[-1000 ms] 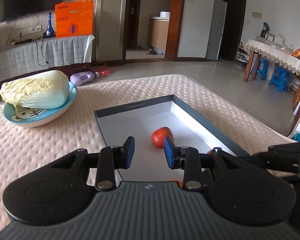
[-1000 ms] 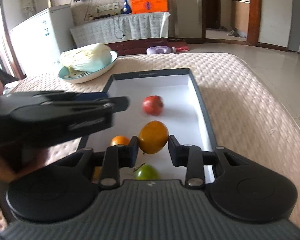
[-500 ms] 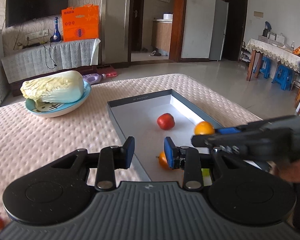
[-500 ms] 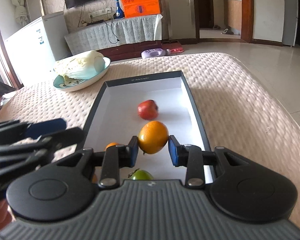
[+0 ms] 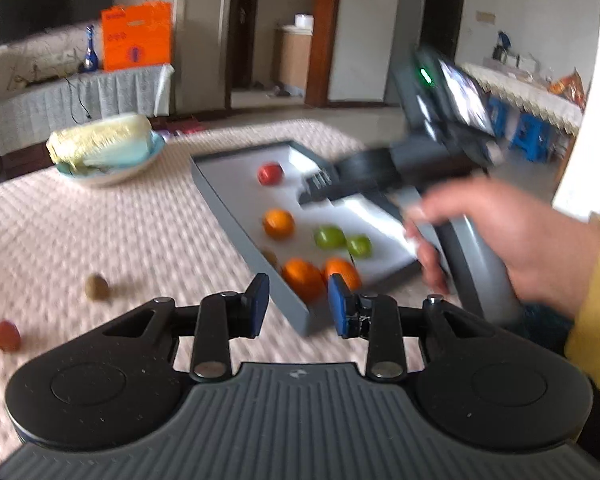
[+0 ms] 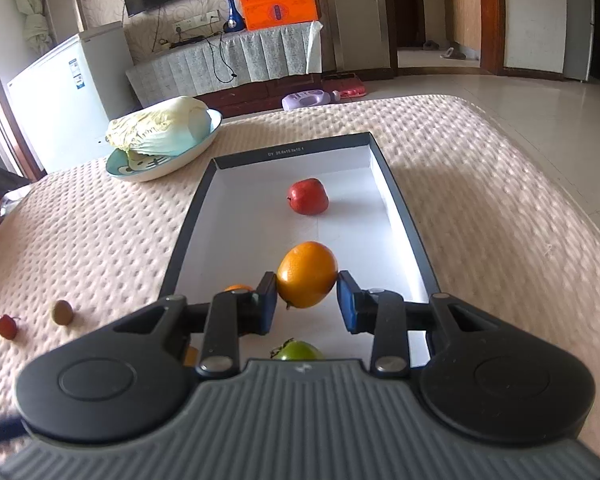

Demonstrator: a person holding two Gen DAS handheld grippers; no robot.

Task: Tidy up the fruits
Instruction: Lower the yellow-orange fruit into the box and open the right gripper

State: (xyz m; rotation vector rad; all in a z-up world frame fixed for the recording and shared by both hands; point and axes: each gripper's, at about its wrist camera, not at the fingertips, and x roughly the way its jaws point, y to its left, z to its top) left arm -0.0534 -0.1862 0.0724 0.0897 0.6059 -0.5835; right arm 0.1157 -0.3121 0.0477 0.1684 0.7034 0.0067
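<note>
Since a second ago, your left gripper (image 5: 298, 304) has swung out of the box to its left side, so its view now takes in the near left corner of the box and the padded tabletop (image 5: 100, 240) beside it. Its blue pads stand a small way apart with nothing between them; it is released and empty.

Your right gripper (image 6: 306, 302) has kept its place over the near half of the dark-rimmed box (image 6: 404, 216), grasping an orange (image 6: 306, 280) between its pads, lifted above the white floor. From the left view, your right hand (image 5: 512, 236) wraps that gripper's grey handle at the right.

Inside the box, a red fruit (image 6: 308, 196) sits toward the far end. Nearer lie a small orange (image 5: 278, 222), two green fruits (image 5: 342, 240) side by side, and two more oranges (image 5: 320, 276) at the near edge.

Outside the box, on the near left of the tabletop, a brown kiwi (image 6: 62, 312) and a small red fruit (image 6: 6, 326) rest close together. At the far left, a napa cabbage (image 6: 160, 128) lies in a pale blue bowl (image 6: 140, 168).
</note>
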